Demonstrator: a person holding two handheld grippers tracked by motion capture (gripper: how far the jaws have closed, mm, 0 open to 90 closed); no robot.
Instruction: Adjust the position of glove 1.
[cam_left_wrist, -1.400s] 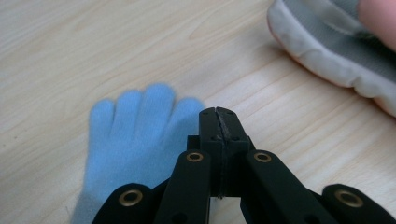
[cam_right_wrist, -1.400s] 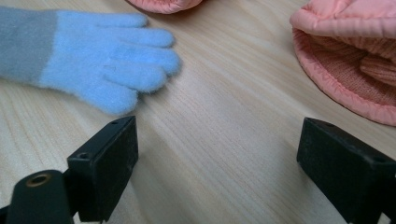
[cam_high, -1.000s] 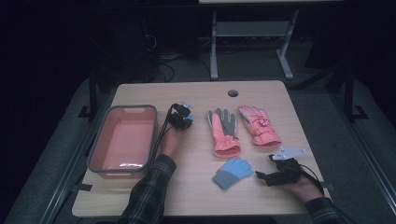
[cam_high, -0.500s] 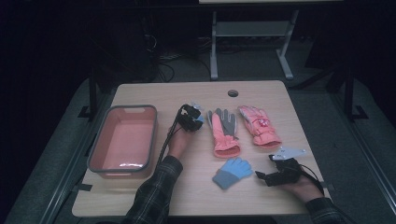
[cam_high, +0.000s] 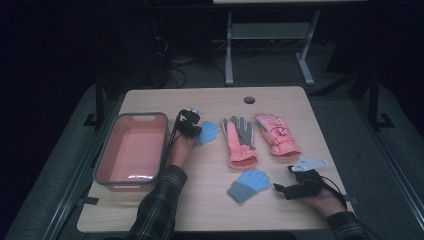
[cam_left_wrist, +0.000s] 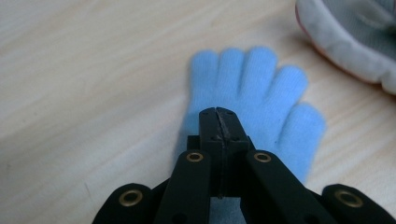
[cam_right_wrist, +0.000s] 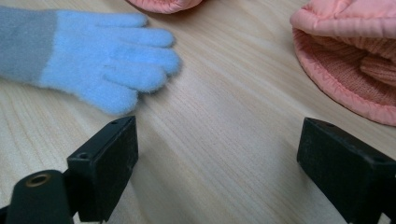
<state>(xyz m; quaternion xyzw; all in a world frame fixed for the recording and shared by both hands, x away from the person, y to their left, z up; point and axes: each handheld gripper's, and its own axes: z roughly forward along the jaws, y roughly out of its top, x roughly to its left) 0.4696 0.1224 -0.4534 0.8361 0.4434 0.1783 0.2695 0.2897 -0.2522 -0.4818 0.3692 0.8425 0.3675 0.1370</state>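
The right claw (cam_high: 278, 188) sits nearest, low on the table (cam_high: 210, 210), held by a hand (cam_high: 325, 200). Its two black jaws are spread wide apart, with bare wood between them and nothing pinched. Just past its left jaw lies a blue glove with a grey cuff (cam_right_wrist: 88, 56), fingers pointing across in front of the claw. The glove is close to the jaw but does not touch it. In the high view this same glove (cam_high: 248, 184) lies flat just beside the claw tip.

Farther off, the left claw (cam_left_wrist: 218, 123) has its jaws pressed tight together. They pinch the other blue glove (cam_left_wrist: 261, 93). This glove reaches out past the claw tips, with its five fingers fanned out ahead of them on the wood. The pinch is at the palm end, under the jaws. In the high view the glove (cam_high: 209, 132) sticks out on the right of the claw (cam_high: 196, 130).

Past that glove, off to its right, lie two pink gloves (cam_high: 240, 142), side by side. One shows a grey palm. On the other side of the left claw stands a pink bin (cam_high: 107, 155), close by it.
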